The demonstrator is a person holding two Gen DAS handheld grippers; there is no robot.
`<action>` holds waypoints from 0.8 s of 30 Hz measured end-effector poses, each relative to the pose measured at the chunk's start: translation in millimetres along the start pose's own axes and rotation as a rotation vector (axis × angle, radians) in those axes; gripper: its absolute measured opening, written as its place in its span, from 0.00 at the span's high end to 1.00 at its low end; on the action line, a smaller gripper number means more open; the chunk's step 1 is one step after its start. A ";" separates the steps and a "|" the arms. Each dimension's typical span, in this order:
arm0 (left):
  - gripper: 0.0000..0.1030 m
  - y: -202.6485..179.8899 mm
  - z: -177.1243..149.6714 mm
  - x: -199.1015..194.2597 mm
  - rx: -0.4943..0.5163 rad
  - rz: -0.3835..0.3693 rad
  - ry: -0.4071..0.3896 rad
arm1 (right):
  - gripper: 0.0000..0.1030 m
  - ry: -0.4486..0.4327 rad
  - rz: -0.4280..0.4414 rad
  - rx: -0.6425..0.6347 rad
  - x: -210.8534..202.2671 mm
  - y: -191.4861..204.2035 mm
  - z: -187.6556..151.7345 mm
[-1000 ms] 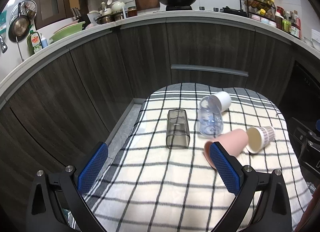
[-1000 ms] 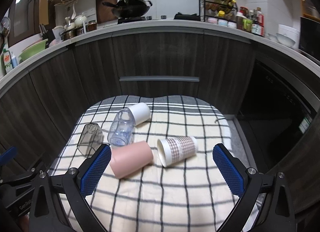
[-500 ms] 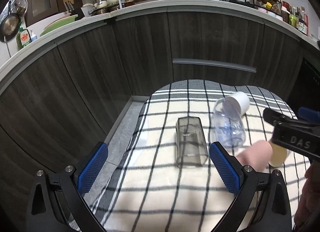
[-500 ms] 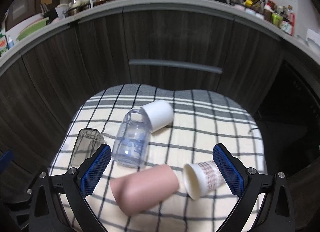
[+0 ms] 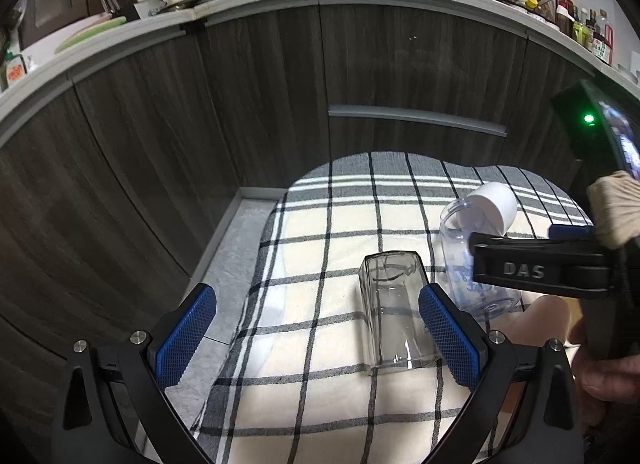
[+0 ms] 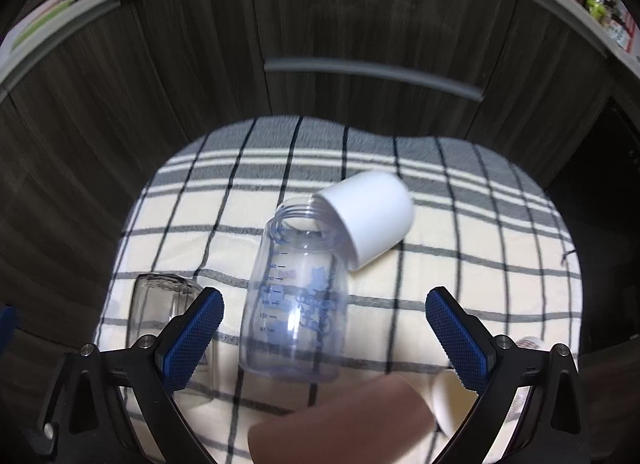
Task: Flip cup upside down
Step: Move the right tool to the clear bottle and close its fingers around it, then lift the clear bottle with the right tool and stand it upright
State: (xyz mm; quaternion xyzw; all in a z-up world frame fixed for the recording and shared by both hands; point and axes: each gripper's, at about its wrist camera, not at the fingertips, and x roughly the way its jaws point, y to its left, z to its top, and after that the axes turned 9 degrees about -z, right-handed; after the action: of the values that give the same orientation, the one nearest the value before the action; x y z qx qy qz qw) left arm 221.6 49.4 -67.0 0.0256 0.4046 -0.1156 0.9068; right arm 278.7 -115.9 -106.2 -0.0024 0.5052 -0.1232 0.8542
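Spanning the measuring bottle [image 6: 294,300], right gripper [image 6: 324,332] is spread wide, gripping nothing; left gripper [image 5: 316,338] equally wide and empty, its right pad [image 5: 448,338] just beside the clear square cup [image 5: 396,312]. All cups lie on their sides on the checked cloth [image 5: 332,224]: white cup [image 6: 370,220] touching the bottle's mouth, square cup to the bottle's left, pink cup [image 6: 340,420] nearer than its base. Risk: closing skewed could roll the bottle into the white cup.

five vessels lie on one checked cloth [image 6: 480,248]: four cups [image 5: 396,312] [image 6: 372,216] [image 6: 340,424] [image 6: 444,400], one clear bottle [image 6: 296,304].
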 end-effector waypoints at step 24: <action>0.00 11.7 -3.8 6.7 -0.018 0.000 0.008 | 0.30 0.183 0.074 0.010 45.4 21.8 3.5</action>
State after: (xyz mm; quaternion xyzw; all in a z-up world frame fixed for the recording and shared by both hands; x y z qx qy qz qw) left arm 225.9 60.0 -75.1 0.0179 0.4094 -0.1121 0.9053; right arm 307.1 -104.8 -146.4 0.0319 0.5800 -0.0936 0.8086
